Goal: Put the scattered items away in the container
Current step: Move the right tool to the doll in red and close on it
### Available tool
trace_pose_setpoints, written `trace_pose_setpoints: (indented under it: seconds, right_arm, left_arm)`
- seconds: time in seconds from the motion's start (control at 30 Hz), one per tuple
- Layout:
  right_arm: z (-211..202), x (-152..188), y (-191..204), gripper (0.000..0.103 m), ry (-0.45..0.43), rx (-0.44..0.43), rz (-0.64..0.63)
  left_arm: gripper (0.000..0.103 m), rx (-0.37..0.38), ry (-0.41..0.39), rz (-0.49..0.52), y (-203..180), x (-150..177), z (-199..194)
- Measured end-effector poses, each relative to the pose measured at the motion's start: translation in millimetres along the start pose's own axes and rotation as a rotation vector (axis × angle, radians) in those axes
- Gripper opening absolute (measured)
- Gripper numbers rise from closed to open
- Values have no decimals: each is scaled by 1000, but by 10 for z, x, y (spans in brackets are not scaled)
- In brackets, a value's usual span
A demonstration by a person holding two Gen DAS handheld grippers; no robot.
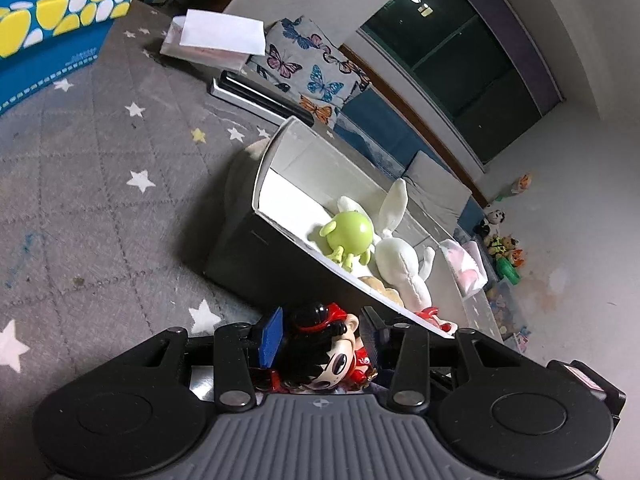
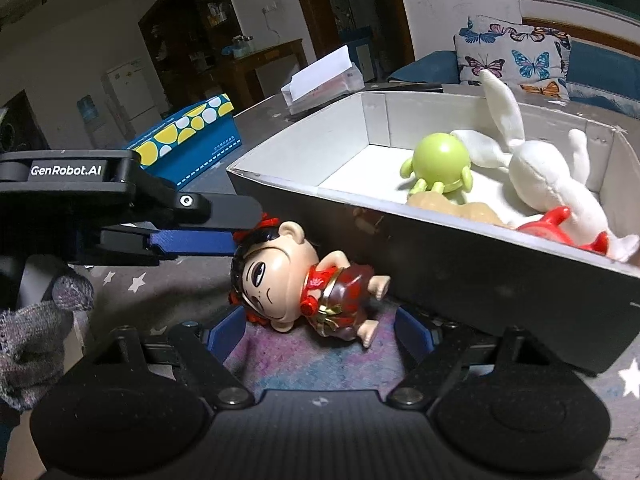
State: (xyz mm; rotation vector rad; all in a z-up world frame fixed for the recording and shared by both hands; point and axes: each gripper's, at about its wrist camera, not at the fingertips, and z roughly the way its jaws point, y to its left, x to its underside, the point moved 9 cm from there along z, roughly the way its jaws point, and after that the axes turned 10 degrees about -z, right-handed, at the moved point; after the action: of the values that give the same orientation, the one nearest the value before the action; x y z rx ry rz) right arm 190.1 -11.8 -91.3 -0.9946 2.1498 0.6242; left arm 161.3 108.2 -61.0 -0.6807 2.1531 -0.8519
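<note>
A doll figure in a red dress with black hair (image 2: pixel 304 280) lies on the grey star mat beside the box. My left gripper (image 1: pixel 322 334) has its blue pads on either side of the doll's head (image 1: pixel 324 344); it also shows in the right wrist view (image 2: pixel 192 242), reaching the head from the left. My right gripper (image 2: pixel 320 336) is open, just in front of the doll. The white-lined cardboard box (image 2: pixel 360 232) holds a green round toy (image 2: pixel 438 160), a white plush rabbit (image 2: pixel 540 176), a red toy (image 2: pixel 560 224) and a tan item.
A blue and yellow patterned box (image 1: pixel 52 36) and a white tissue box (image 1: pixel 212 40) sit farther back on the mat. A butterfly cushion (image 1: pixel 312 72) lies behind the container. Small toys (image 1: pixel 504 248) stand on the floor at right.
</note>
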Motion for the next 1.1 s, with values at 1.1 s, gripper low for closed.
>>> trace_pose_setpoints:
  seconds: [1.1]
  right_arm:
    - [72, -79, 48, 78, -4, -28, 28]
  left_arm:
    - [45, 40, 40, -82, 122, 48, 88]
